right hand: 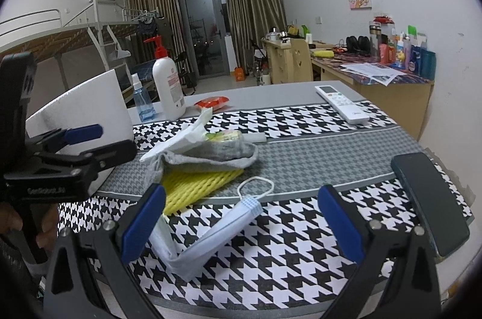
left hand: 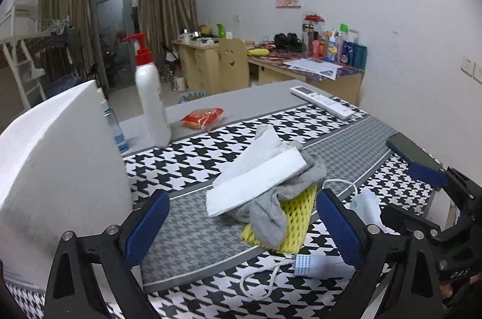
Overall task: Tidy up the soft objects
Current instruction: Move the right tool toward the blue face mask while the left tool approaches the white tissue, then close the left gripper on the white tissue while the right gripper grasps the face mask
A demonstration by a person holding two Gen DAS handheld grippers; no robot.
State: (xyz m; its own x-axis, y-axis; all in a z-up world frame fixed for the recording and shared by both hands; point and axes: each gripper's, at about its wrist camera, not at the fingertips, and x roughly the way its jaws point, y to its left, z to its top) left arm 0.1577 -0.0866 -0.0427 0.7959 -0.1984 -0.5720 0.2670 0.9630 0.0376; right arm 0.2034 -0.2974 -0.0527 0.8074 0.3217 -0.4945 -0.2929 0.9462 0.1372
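Note:
A pile of soft things lies on the houndstooth cloth: a white tissue pack [left hand: 256, 171] on a grey sock [left hand: 271, 210] over a yellow foam net [left hand: 295, 216]. A light blue face mask [right hand: 211, 234] with white ear loops lies in front of the pile. My left gripper [left hand: 241, 225] is open and empty, its fingers either side of the pile's near end. My right gripper [right hand: 238, 222] is open and empty, with the mask between its fingers. The pile also shows in the right wrist view: sock [right hand: 217, 156], net [right hand: 195, 183].
A white box [left hand: 60, 174] stands at the left. Behind it are a white pump bottle [left hand: 150, 102] and a blue spray bottle [right hand: 143, 103]. A red snack packet [left hand: 203, 117], a white remote [left hand: 322, 102] and a dark phone [right hand: 430, 201] lie on the table.

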